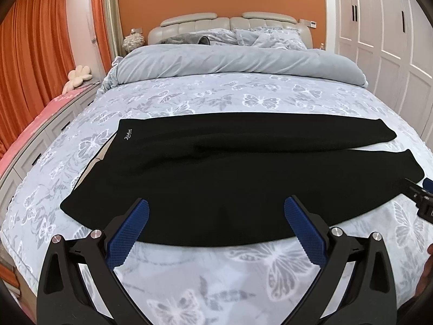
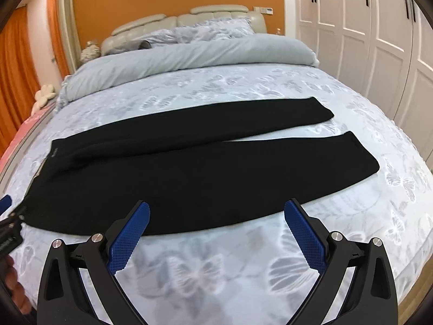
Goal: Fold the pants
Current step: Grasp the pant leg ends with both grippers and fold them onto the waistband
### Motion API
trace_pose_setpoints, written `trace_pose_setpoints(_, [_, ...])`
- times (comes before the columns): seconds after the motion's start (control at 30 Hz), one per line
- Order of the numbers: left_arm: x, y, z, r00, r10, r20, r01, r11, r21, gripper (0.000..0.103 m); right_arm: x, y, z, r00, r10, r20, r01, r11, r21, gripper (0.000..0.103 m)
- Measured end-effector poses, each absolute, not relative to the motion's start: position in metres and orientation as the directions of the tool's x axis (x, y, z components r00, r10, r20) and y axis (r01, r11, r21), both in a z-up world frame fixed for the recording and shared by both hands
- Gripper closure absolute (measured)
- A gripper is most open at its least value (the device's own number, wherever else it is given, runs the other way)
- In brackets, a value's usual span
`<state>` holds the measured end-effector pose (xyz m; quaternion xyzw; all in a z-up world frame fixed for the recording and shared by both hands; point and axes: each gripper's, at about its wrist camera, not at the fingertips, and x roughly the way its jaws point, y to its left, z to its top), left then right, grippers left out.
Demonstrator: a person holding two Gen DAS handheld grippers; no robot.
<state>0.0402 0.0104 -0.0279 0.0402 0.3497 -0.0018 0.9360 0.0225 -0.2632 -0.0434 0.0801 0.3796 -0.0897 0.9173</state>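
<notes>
Black pants [image 1: 216, 173] lie flat across the bed, waistband with a small white logo at the left, two legs reaching right. They also show in the right wrist view [image 2: 167, 168]. My left gripper [image 1: 216, 208] is open, blue pads wide apart, hovering over the near edge of the pants near the waist end. My right gripper [image 2: 216, 208] is open and empty above the near edge of the near leg. The right gripper shows at the right edge of the left wrist view [image 1: 422, 195]; the left gripper shows at the left edge of the right wrist view [image 2: 8, 216].
The bed [image 1: 270, 270] has a pale blue butterfly sheet. A rolled grey duvet [image 1: 238, 62] and pillows lie at the head. White wardrobes [image 1: 384, 40] stand on the right, a pink-topped drawer unit [image 1: 40, 135] and orange curtains on the left.
</notes>
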Motion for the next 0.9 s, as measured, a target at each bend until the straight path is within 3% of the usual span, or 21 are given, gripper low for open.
trace_pose_setpoints(0.1, [0.060, 0.023, -0.025, 0.716, -0.036, -0.697, 0.053, 0.999, 0.003, 0.005, 0.043, -0.290, -0.045, 0.673, -0.072, -0.737, 0.199, 0.976, 0.086, 0.005])
trace_pose_setpoints(0.2, [0.085, 0.048, -0.015, 0.685, -0.108, -0.720, 0.050, 0.994, -0.102, 0.005, 0.072, -0.329, -0.038, 0.666, -0.146, -0.732, 0.229, 0.973, 0.014, 0.005])
trace_pose_setpoints(0.43, [0.115, 0.052, -0.014, 0.750, 0.128, -0.649, -0.054, 0.990, 0.134, 0.005, 0.107, -0.373, -0.033, 0.674, -0.201, -0.711, 0.306, 0.952, 0.021, 0.005])
trace_pose_setpoints(0.6, [0.159, 0.069, -0.008, 0.725, 0.040, -0.688, 0.034, 0.995, 0.093, 0.005, 0.142, -0.405, -0.029, 0.664, -0.250, -0.705, 0.312, 0.949, -0.043, 0.005])
trace_pose_setpoints(0.7, [0.223, 0.116, 0.000, 0.712, 0.082, -0.697, -0.032, 0.996, 0.084, 0.005, 0.187, -0.455, -0.035, 0.635, -0.196, -0.747, 0.296, 0.955, 0.002, 0.005])
trace_pose_setpoints(0.8, [0.303, 0.174, -0.020, 0.635, 0.171, -0.753, -0.146, 0.984, 0.101, 0.005, 0.243, -0.507, -0.056, 0.576, -0.179, -0.798, 0.297, 0.955, 0.000, 0.005])
trace_pose_setpoints(0.9, [0.371, 0.235, -0.070, 0.470, 0.164, -0.868, -0.255, 0.966, 0.045, 0.005, 0.289, -0.546, -0.084, 0.510, -0.167, -0.844, 0.322, 0.947, 0.007, 0.005])
